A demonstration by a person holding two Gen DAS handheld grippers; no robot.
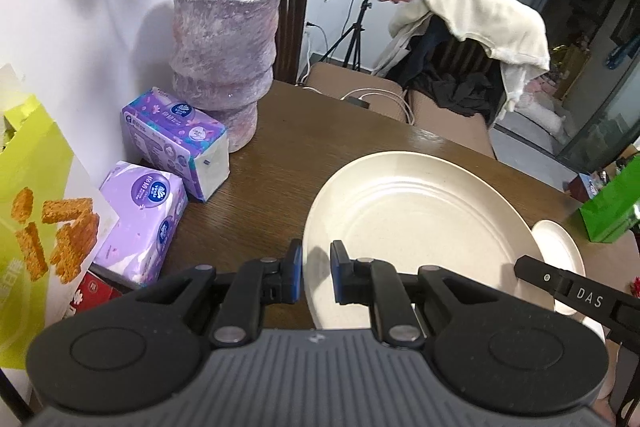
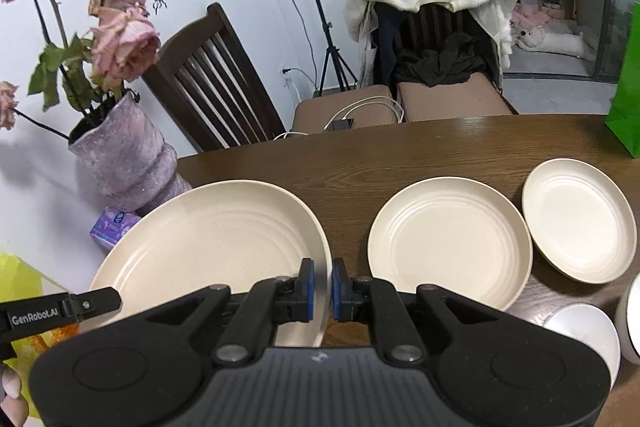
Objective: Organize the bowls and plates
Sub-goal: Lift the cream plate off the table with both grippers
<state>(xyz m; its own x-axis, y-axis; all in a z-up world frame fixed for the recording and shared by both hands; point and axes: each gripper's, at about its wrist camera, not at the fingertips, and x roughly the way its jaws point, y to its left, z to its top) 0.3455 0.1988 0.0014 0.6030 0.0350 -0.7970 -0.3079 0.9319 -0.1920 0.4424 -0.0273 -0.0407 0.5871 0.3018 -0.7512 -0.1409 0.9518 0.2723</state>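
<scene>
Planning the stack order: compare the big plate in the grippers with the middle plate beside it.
The big plate is wider than the middle plate. It is gripped at its rim by the left gripper and right gripper; the middle plate lies untouched on the table. Both are cream and ringed.

The brown wooden table (image 2: 400,155) carries a vase (image 2: 124,159), with two cream plates (image 2: 448,239) (unstacked) to its right.

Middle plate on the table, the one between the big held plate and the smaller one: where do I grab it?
Take the middle plate by its raised near rim, coming from the near table edge. It lies flat, so only the rim offers a pinch. Its right rim crowds the smaller plate; the near edge looks clear.
</scene>
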